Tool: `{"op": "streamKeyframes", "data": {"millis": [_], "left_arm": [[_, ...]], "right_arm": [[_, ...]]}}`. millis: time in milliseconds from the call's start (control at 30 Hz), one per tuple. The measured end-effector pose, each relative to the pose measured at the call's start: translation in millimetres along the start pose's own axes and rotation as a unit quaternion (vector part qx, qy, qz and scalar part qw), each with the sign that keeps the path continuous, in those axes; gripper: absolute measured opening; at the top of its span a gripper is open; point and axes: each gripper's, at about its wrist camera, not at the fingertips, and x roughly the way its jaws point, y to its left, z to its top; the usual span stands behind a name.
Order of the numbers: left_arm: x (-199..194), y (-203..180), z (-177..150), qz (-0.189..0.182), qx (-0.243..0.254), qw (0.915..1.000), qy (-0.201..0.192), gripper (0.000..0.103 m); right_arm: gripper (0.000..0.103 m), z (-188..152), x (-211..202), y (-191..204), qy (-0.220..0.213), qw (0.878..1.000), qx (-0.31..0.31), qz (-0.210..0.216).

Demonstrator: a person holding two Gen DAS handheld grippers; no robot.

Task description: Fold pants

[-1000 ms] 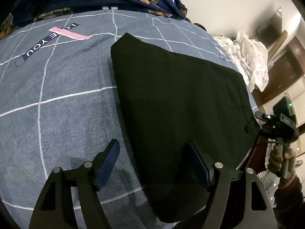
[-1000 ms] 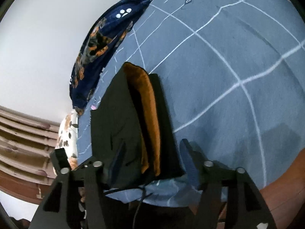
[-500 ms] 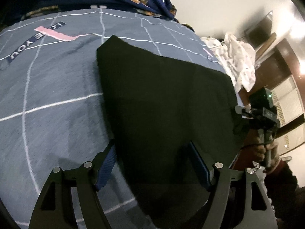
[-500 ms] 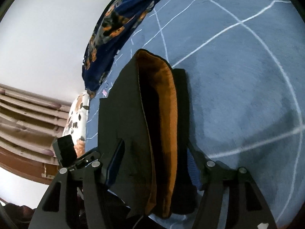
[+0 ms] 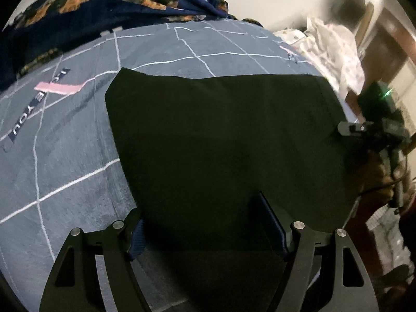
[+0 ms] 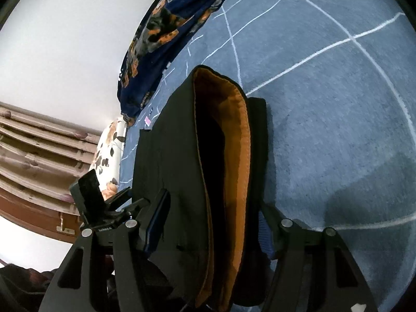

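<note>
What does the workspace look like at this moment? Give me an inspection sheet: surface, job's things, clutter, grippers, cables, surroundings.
Surface: bed with a grey-blue sheet, white grid lines, a pink stripe and lettering.
Job's things: black pants lying folded on the sheet; orange lining shows at the open end in the right wrist view.
Clutter: dark blue patterned blanket bunched at the far edge; white cloth heap beside the bed.
Grippers: left gripper open, fingers straddling the pants' near edge; right gripper open, fingers either side of the open end.
Cables: thin dark cable by the right gripper's handle.
Surroundings: white wall, wooden furniture.
</note>
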Motion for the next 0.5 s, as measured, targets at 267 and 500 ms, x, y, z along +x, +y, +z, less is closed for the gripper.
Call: {"op": "streamKeyframes", "data": {"millis": [267, 500], "left_arm": [[3.8, -6.9, 1.0, 0.026, 0.009, 0.9996, -0.002, 0.075], [6.3, -10.0, 2.5, 0.039, 0.014, 0.9991, -0.003, 0.075]], "right_arm": [[0.058, -1.5, -0.6, 1.8, -0.002, 1.0, -0.007, -0.002], [0.049, -3.7, 0.2, 4.6, -0.006, 1.0, -0.019, -0.017]]}}
